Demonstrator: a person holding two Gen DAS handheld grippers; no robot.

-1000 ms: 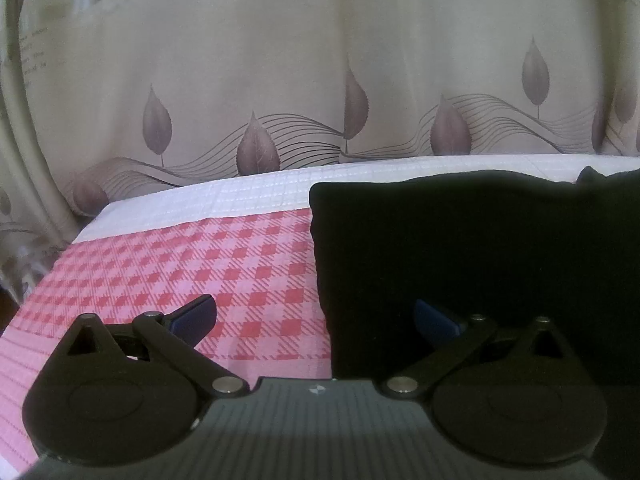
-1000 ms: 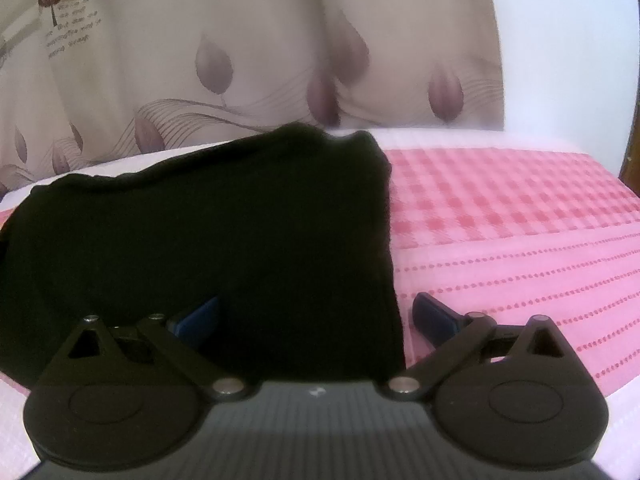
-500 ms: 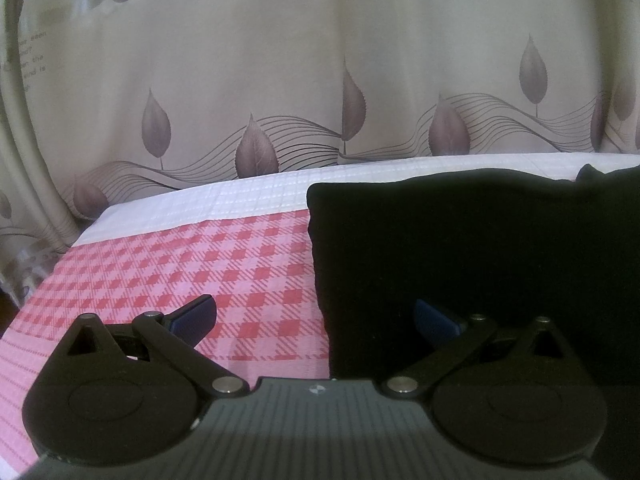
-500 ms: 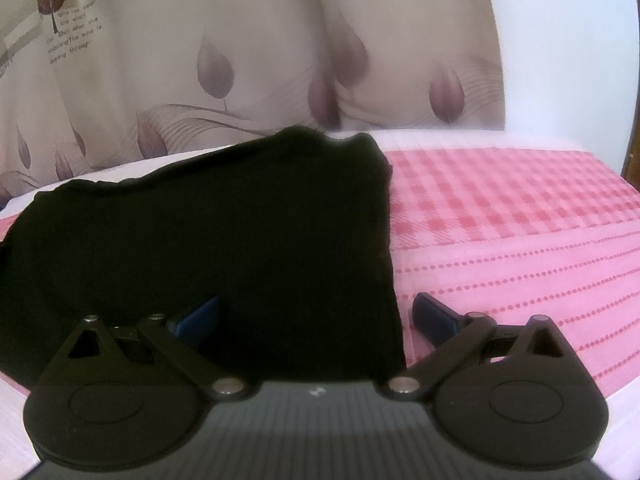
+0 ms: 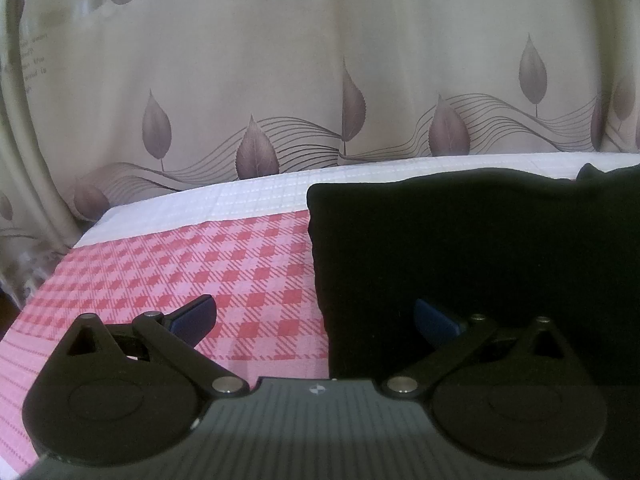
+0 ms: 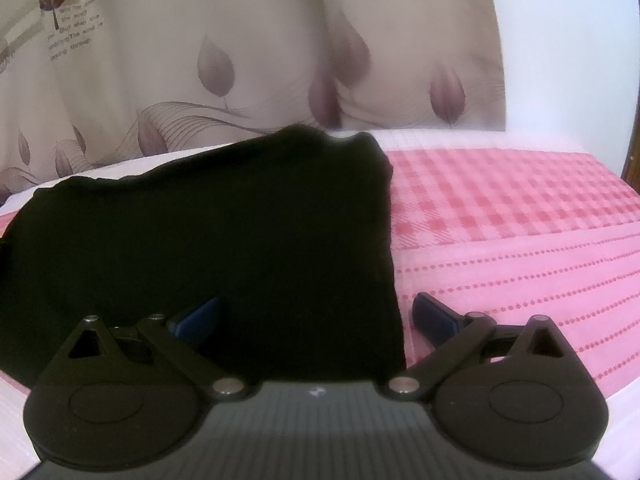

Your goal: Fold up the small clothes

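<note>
Right gripper (image 6: pixel 316 316) nearer garment (image 6: pixel 224 232) edge

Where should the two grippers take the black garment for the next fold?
Probably its two near corners: left gripper straddles the black garment's left edge, right gripper its right edge. Both open; come in low from the near side, since it lies flat on the checked cloth.

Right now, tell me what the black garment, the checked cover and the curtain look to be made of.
Black garment: soft matte fabric, likely knit; no sheen, limp wavy edges, weave too dark to read.
Checked cover: woven cloth, probably cotton; the pink check shows visible thread texture, with a white waffle-like band.
Curtain: thin, slightly glossy textile, maybe polyester; hanging folds, printed leaves.
</note>
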